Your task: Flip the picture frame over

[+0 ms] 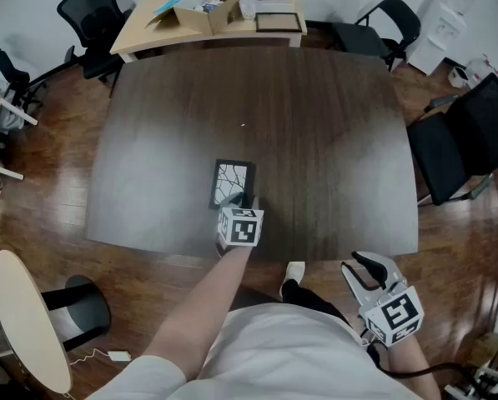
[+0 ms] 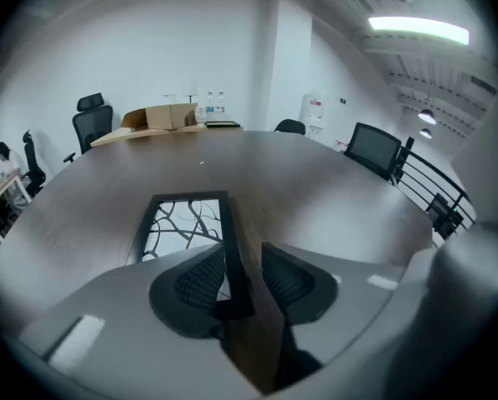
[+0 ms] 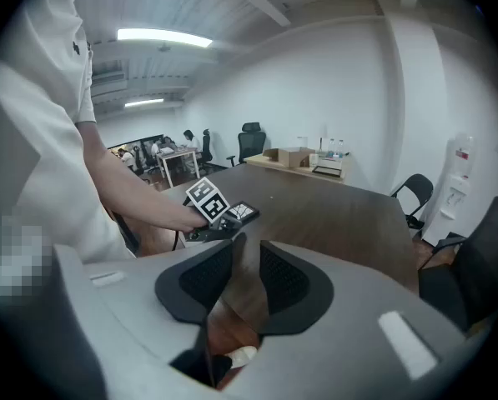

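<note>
The picture frame (image 1: 232,183) lies flat, picture side up, close to the near edge of the dark table (image 1: 332,123). The left gripper (image 2: 244,261) straddles its right rail at the near corner, jaws narrowly apart, not clamped. The right gripper (image 1: 359,269) hangs beyond that edge, slightly parted and empty.

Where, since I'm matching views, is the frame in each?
Head view: frame lower centre, at the left gripper.
Left gripper view: frame centre-left, right edge between the jaws.
Right gripper view: frame small, left of centre, beside the left gripper.
Shared landmark: cardboard box on the far table.
</note>
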